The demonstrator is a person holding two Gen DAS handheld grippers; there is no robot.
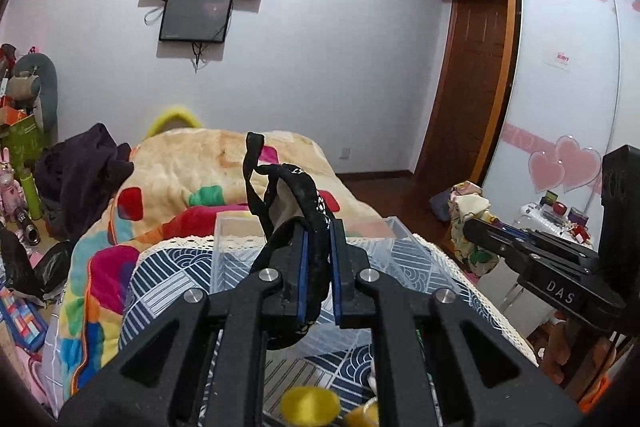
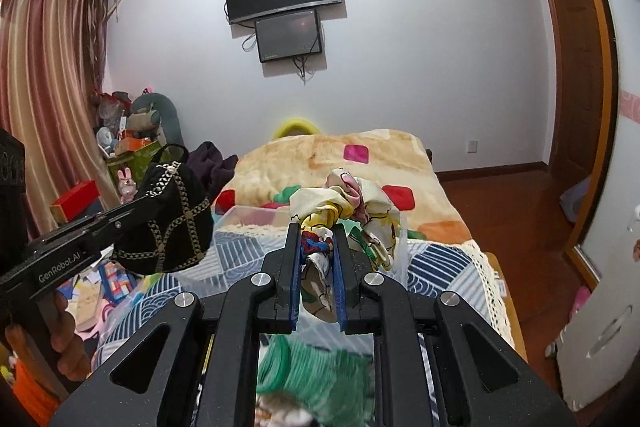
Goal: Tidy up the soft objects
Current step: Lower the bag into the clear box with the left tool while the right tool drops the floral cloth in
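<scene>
Left gripper (image 1: 318, 259) jaws pinching black pouch (image 2: 168, 223), right gripper (image 2: 316, 267) jaws pinching printed cloth (image 2: 352, 207); lower each squarely into clear bin (image 1: 236, 227).

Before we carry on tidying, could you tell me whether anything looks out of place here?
Nothing damaged or spilled. The left gripper holds a black pouch and the right gripper a cartoon-print cloth, both above the clear bin. Only the floor clutter beside the bed looks untidy.

Blurred green object (image 2: 308, 367) beneath right gripper (image 2: 316, 259), unidentifiable; blurred yellow round objects (image 1: 310, 405) cut by lower edge.
</scene>
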